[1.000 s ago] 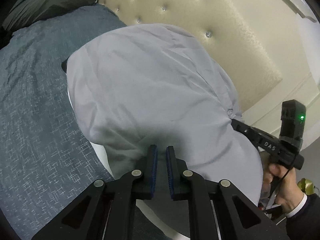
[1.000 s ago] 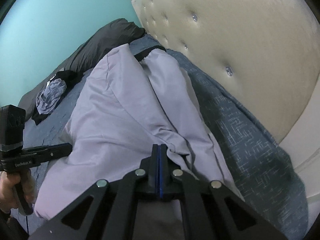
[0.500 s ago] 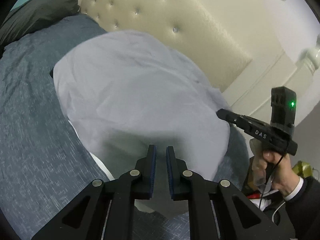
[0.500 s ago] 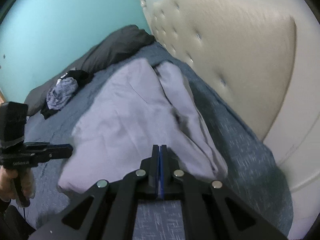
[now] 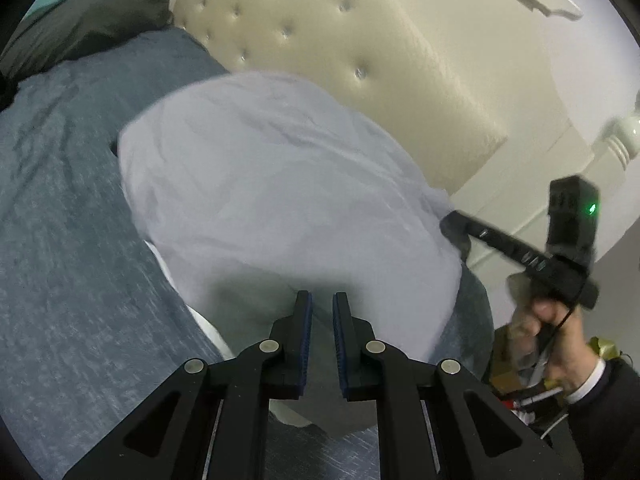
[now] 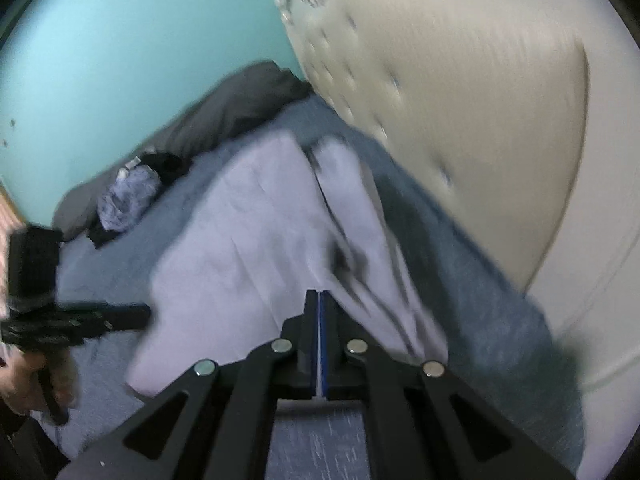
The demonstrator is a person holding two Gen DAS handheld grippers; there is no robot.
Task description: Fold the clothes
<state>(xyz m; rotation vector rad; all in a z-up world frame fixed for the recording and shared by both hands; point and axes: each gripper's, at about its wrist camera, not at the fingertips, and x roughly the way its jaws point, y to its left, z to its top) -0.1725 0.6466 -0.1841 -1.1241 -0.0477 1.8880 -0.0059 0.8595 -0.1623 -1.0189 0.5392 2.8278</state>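
Blue-grey bedspread (image 5: 72, 264) against a cream tufted headboard (image 5: 384, 52) is your surface; the pale lilac garment (image 5: 280, 200) is spread across it, near edge lifted toward you and the far end lying close to the headboard. Your left claw (image 5: 321, 312) is nearly closed, with that near edge lying between its pads, apparently pinched. Your right claw (image 6: 319, 312) is fully closed; a thin pale strip shows between its pads, so it looks clamped on the garment's edge, though blur stops me confirming. Expect light, thin, limp fabric: no stiffness, it sags and billows between the two holds, creases easily, and could slip out of a shallow pinch. Take hold at corners or hem, both layers deep in the pads, and keep tension even across the edge. Right-wrist view shows a fold or sleeve bunched along the headboard side, so that side may drag. Hard to read: both frames are motion-smeared, the garment type is unclear, its near edge is hidden behind the claws, and the dark pillow (image 6: 240, 108) and small clothes pile (image 6: 128, 196) beyond are only rough shapes.
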